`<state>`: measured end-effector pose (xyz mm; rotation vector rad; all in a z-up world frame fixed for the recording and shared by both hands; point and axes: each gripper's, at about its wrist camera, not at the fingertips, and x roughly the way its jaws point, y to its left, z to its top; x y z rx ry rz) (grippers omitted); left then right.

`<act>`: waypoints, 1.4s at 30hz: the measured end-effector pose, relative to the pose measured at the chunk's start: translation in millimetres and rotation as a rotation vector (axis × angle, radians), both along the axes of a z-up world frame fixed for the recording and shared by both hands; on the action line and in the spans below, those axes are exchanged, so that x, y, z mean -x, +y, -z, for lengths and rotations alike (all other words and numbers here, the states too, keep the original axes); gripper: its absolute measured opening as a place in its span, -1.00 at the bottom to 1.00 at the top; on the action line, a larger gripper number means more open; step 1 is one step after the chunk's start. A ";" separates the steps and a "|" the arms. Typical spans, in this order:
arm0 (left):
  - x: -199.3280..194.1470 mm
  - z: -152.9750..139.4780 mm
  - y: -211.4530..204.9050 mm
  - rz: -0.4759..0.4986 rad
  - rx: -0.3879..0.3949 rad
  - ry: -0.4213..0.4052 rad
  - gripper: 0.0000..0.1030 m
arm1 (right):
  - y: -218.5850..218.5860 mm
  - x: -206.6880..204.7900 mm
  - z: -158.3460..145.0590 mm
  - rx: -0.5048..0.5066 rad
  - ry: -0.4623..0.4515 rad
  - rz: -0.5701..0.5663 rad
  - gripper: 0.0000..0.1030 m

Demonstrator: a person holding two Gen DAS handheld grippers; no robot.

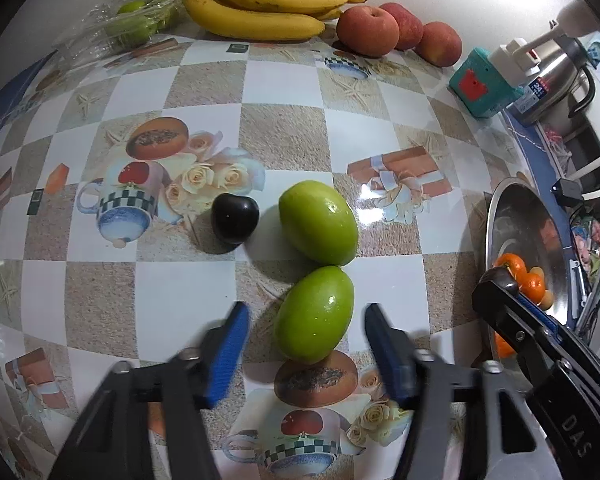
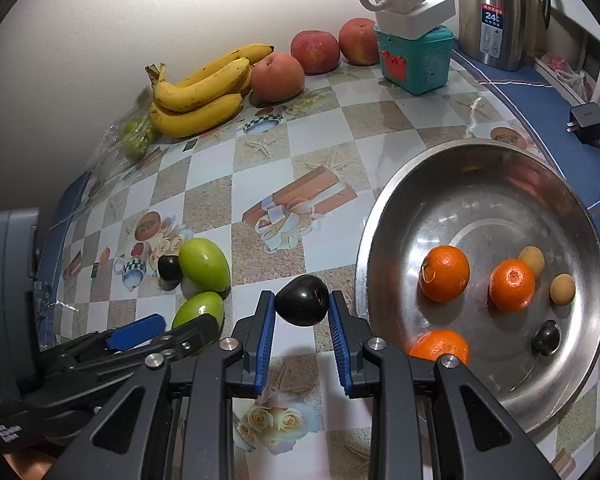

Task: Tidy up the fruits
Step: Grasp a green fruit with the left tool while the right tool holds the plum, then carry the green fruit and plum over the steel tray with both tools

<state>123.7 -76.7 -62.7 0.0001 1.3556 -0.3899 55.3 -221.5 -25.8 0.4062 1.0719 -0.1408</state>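
Note:
Two green oval fruits lie on the checked tablecloth. The nearer green fruit (image 1: 314,314) sits between the blue pads of my left gripper (image 1: 308,309), which points down at it and is open, with a gap on each side. The farther green fruit (image 1: 318,222) touches its top end, and a dark plum (image 1: 235,219) lies just left of that one. My right gripper (image 2: 301,298) is shut on a second dark plum (image 2: 302,300), held above the cloth just left of the steel bowl (image 2: 480,200). The bowl holds three oranges, two small tan fruits and a dark stemmed fruit.
Bananas (image 2: 198,92), three red apples (image 2: 278,76) and a clear bag of green fruit (image 2: 136,136) line the wall at the back. A teal box (image 2: 416,60) under a white power strip and a steel kettle (image 2: 492,12) stand at the back right.

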 end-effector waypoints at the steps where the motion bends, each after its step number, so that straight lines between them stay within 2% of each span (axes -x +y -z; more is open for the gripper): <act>1: 0.2 1.0 -0.8 -0.001 -0.008 0.000 0.04 | 0.5 0.2 0.0 0.000 0.000 -0.001 -0.45; 6: 1.5 -1.2 -6.4 0.002 -0.036 -0.030 0.03 | -0.9 1.0 -0.9 -0.002 -0.002 0.003 -0.45; 8: 2.2 -2.9 -7.6 0.006 -0.028 -0.032 -0.15 | -1.9 1.5 -1.1 -0.005 -0.003 0.005 -0.45; 12: 3.6 -6.0 -10.4 0.011 -0.056 -0.041 -0.16 | -4.5 2.8 -2.0 -0.010 -0.007 0.011 -0.45; 20: 5.8 -27.0 -5.1 -0.002 -0.008 -0.072 -0.16 | -13.6 6.4 -4.6 -0.022 -0.018 0.037 -0.45; 31: 8.2 -51.6 -6.3 -0.012 0.053 -0.113 -0.17 | -49.2 18.6 -10.4 -0.054 -0.044 0.142 -0.45; 36: 15.2 -59.2 -20.6 0.032 0.092 -0.117 -0.17 | -72.8 30.3 -8.3 -0.049 -0.042 0.220 -0.45; 42: 34.4 -61.0 -60.2 0.155 0.135 -0.132 -0.16 | -100.8 43.4 -5.6 -0.052 -0.039 0.305 -0.45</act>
